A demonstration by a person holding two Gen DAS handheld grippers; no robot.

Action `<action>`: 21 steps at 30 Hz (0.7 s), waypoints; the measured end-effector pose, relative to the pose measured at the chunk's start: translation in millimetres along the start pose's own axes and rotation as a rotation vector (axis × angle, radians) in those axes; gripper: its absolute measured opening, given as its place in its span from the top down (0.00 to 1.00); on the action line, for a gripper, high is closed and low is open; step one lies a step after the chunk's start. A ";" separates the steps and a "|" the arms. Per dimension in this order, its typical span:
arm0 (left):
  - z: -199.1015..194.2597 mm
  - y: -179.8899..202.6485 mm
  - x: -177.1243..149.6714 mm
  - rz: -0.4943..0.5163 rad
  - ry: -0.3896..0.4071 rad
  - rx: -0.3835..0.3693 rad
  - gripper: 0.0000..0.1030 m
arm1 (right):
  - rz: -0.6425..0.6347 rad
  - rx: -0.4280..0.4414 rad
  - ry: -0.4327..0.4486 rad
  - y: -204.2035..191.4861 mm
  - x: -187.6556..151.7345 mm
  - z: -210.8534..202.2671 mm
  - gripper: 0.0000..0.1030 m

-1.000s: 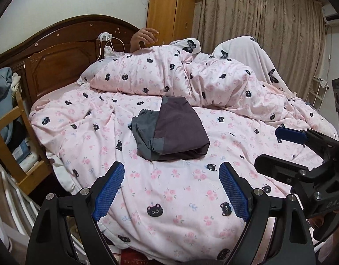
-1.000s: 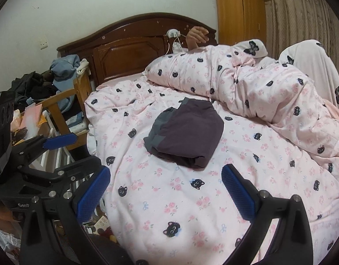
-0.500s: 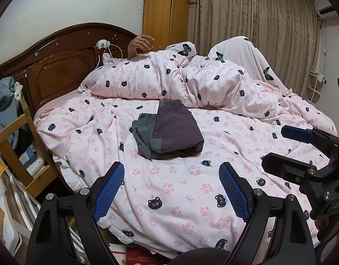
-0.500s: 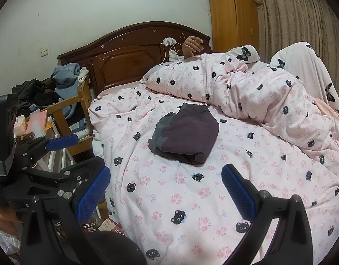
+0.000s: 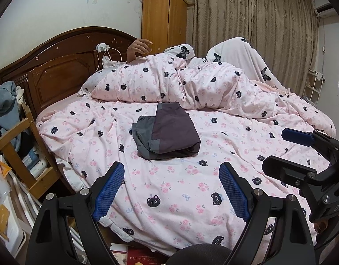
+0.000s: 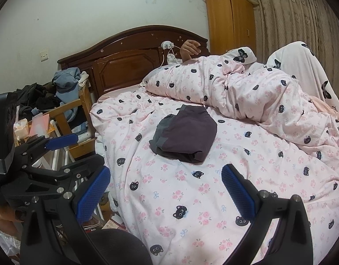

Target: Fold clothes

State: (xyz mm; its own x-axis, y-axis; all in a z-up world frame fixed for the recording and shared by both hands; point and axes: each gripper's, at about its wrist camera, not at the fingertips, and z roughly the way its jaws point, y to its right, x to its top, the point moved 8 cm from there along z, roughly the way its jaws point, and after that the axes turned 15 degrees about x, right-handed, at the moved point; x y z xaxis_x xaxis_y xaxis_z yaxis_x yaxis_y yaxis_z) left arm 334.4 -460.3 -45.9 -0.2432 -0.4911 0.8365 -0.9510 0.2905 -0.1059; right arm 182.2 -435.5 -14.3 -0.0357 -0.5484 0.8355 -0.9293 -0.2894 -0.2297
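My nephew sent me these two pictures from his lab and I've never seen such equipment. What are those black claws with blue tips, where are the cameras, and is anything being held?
The claws are hand-held grippers; a person carries one in each hand, with a wide-angle camera on each looking forward along its two fingers. One picture comes from the left gripper, the other from the right gripper; each also catches the other gripper at its edge. Both stand open and hold nothing. Ahead is a bed with a pink cat-print cover. On it lies a folded dark garment, grey and purple, touched by neither gripper. Behind it someone lies under the quilt, one hand raised near the wooden headboard.
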 end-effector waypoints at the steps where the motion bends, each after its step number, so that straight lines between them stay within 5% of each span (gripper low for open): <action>1: -1.1 0.6 0.1 0.002 0.001 0.000 0.18 | 0.001 0.000 0.001 0.2 -0.3 -0.7 0.01; 21: -19.9 4.4 3.3 0.023 0.045 0.005 0.18 | 0.009 0.005 0.020 -3.8 -1.2 -16.9 0.01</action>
State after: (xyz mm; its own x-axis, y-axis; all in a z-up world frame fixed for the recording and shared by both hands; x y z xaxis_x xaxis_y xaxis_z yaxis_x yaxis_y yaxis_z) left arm 333.3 -444.3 -32.9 -0.2567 -0.4471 0.8569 -0.9462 0.2970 -0.1285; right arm 179.5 -420.5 -6.0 -0.0509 -0.5355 0.8430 -0.9270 -0.2888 -0.2393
